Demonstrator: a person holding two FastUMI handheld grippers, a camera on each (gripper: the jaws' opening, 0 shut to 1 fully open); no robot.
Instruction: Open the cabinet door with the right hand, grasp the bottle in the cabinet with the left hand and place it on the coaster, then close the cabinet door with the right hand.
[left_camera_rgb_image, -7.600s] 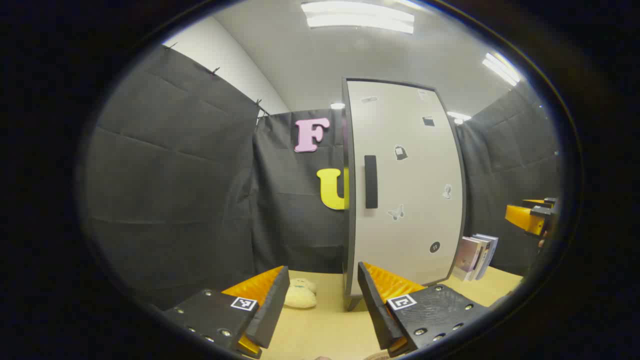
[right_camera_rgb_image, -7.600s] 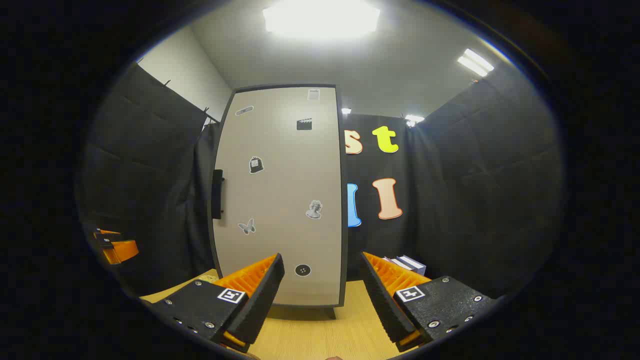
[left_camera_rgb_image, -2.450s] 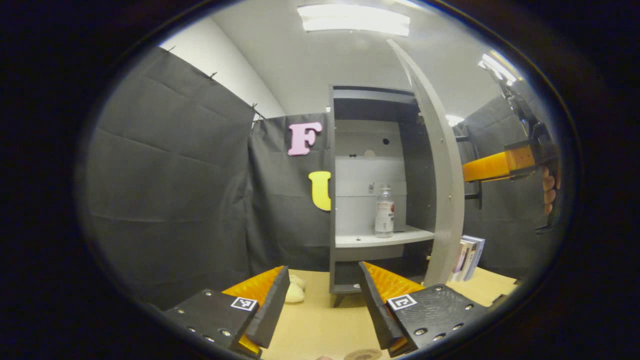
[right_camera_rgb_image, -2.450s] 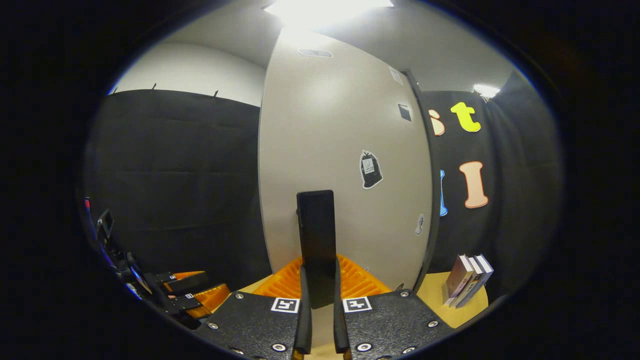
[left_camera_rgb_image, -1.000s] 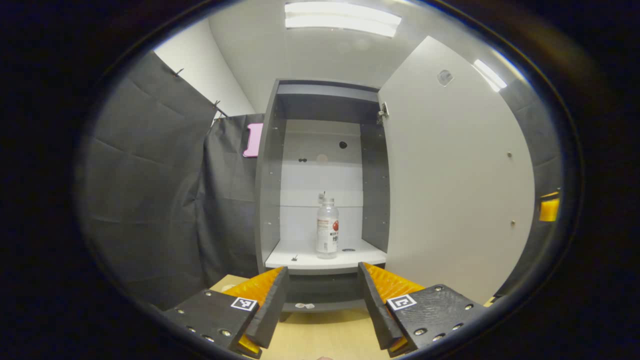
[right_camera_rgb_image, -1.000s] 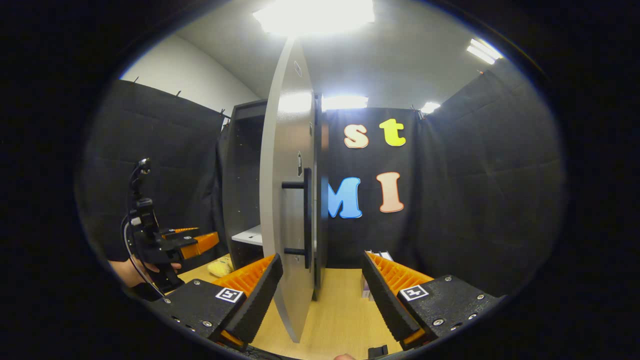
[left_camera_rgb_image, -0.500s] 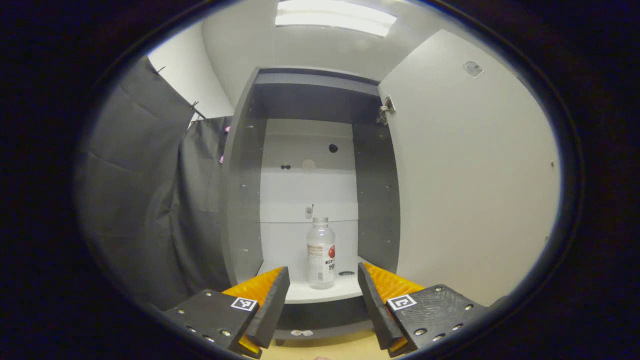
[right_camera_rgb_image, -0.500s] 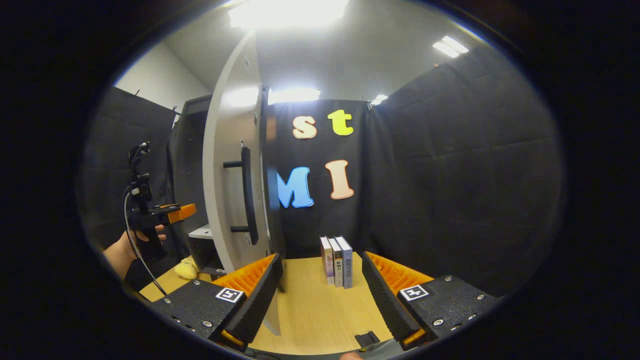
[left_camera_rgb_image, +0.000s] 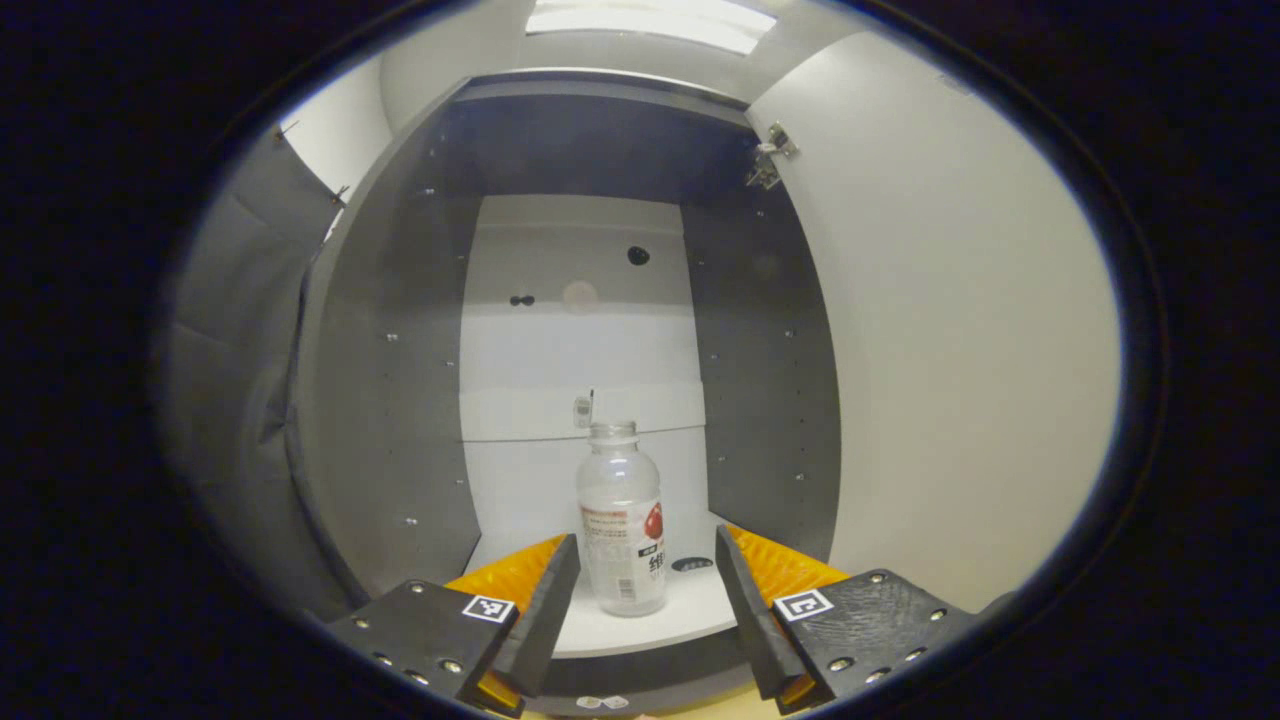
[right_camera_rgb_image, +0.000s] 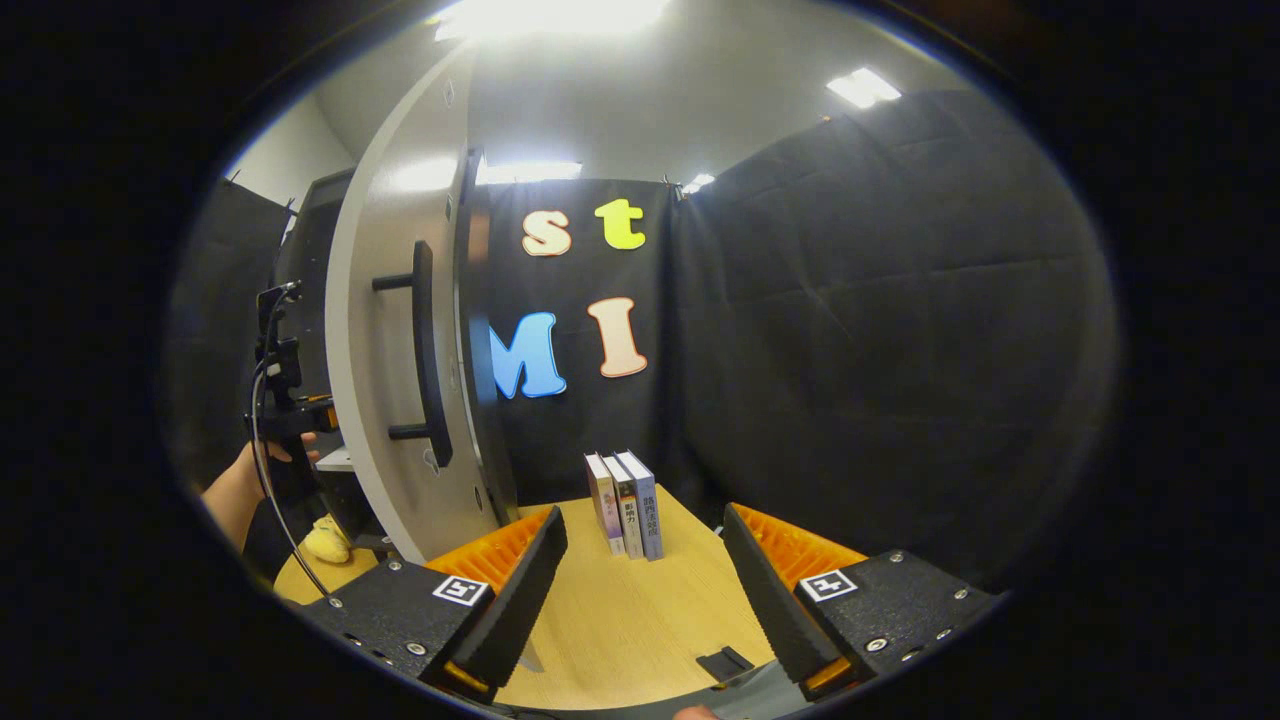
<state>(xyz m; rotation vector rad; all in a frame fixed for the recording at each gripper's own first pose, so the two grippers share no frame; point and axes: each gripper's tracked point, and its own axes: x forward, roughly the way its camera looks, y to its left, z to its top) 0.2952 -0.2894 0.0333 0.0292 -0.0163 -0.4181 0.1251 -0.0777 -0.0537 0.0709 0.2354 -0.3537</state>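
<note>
Left gripper view puts the bottle (left_camera_rgb_image: 622, 520) low in the centre of the frame, standing upright on the white shelf (left_camera_rgb_image: 650, 625) inside the cabinet (left_camera_rgb_image: 400, 400). It looms much larger than it did a second ago, when it sat small and far back; I have carried the left hand-held gripper (left_camera_rgb_image: 640, 590) right up to the cabinet mouth. Its fingers are spread wide, one at either side of the bottle's lower half in the picture, but I judge they are not yet around it: the bottle stands farther in, and nothing is touching it. A small dark disc (left_camera_rgb_image: 692, 564) lies on the shelf just right of the bottle's base.

The cabinet door (left_camera_rgb_image: 950, 350) fills the right of that frame, swung fully open, its hinge (left_camera_rgb_image: 770, 160) at upper right.

In the right gripper view the door (right_camera_rgb_image: 385, 350) is at the left, edge-on, its black handle (right_camera_rgb_image: 425, 350) free. The right hand-held gripper (right_camera_rgb_image: 640, 590) has let go of that handle, which it clamped a couple of seconds ago, and has drawn back over the bench (right_camera_rgb_image: 620, 610), its fingers spread with nothing between them. Three books (right_camera_rgb_image: 628, 503) stand at the back of the bench. At far left a hand (right_camera_rgb_image: 240, 490) holds the other gripper toward the cabinet.

So opening is done; I judge the grasp comes next: push in, then close on the bottle's body.
</note>
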